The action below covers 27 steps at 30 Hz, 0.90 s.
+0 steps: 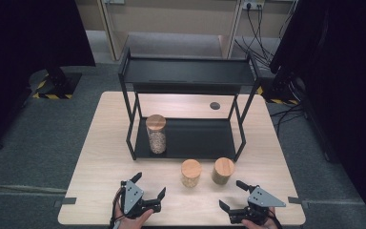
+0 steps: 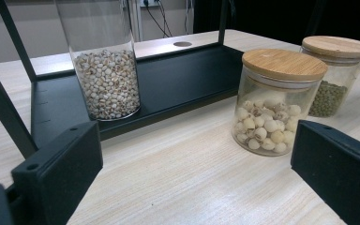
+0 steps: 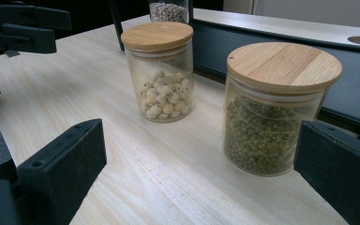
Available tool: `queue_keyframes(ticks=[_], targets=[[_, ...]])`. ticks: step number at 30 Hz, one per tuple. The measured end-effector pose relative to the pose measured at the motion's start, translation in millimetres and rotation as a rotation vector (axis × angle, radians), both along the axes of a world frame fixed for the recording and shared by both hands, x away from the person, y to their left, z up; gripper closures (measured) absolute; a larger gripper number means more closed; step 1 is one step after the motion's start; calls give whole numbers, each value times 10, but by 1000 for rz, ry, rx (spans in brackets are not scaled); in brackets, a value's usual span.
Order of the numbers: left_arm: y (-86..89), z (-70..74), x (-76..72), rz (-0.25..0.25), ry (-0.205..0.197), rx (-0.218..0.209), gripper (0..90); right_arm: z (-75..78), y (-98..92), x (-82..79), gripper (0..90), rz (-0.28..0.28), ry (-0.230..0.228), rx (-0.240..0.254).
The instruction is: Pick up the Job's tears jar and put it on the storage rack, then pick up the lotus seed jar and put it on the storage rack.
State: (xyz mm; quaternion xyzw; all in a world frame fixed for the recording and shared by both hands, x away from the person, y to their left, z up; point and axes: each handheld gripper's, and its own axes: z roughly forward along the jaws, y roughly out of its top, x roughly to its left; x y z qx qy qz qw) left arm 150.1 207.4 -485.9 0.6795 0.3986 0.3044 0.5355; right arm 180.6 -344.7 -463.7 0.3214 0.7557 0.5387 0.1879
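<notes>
Left gripper (image 1: 150, 188): fingers spread wide, empty, low over the near tabletop (image 1: 95, 157); the hand behind it is cut off by the lower edge of the high view.
Right gripper (image 1: 236, 195): fingers spread wide, empty, near the front edge; its hand is also cut off.
Lotus-seed jar (image 2: 279, 103): short glass jar with a wooden lid, ahead of the left fingers toward the right one, apart from both; in the right gripper view it stands beyond the left finger.
Green-bean jar (image 3: 274, 110): short, wooden lid, just ahead of the right fingers near the right one, not touching; in the left gripper view it is partly hidden behind the lotus-seed jar.
Tall grain jar (image 1: 156, 133): on the lower shelf of the black rack (image 1: 186, 71), beyond the left fingers; its top is cut off in the left gripper view.
Rack top shelf: contents cannot be made out.
</notes>
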Motion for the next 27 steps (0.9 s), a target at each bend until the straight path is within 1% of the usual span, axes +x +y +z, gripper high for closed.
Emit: queue_keyframes(ticks=[6, 17, 23, 27], targets=[[-1, -4, 6, 2, 4, 0, 20, 35, 24, -19, 31, 27, -10, 2], [2, -7, 16, 6, 6, 5, 20, 77, 115, -19, 31, 78, -16, 1], [1, -11, 10, 6, 3, 5, 20, 96, 188, 21, 31, 106, -14, -5], [1, -12, 16, 6, 4, 9, 20, 114, 273, 64, 33, 130, -18, -18]])
